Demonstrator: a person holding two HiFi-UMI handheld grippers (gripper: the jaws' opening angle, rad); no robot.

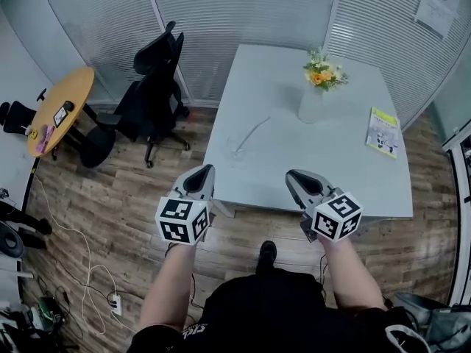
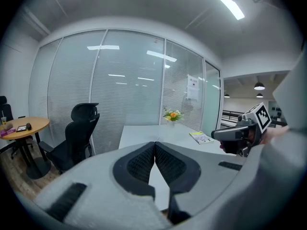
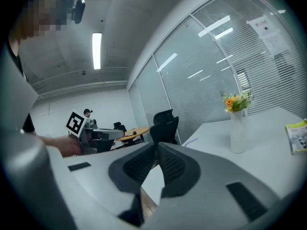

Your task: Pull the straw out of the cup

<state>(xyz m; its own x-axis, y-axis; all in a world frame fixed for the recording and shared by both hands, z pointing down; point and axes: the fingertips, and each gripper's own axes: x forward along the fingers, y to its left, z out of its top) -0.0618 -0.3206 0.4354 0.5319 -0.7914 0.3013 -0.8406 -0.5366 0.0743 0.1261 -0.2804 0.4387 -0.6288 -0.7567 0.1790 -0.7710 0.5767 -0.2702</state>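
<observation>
A clear cup stands near the front left of the pale table, and a thin white straw leans out of it up and to the right. In the right gripper view the straw shows as a faint line beyond the jaws. My left gripper hovers at the table's front edge, just short of the cup, with its jaws shut and empty. To its right, at the same edge, my right gripper is also shut on nothing. Neither gripper touches the cup.
A white vase of flowers stands mid-table, with a booklet at the right edge. Black office chairs and a round wooden table stand to the left. Cables lie on the wood floor.
</observation>
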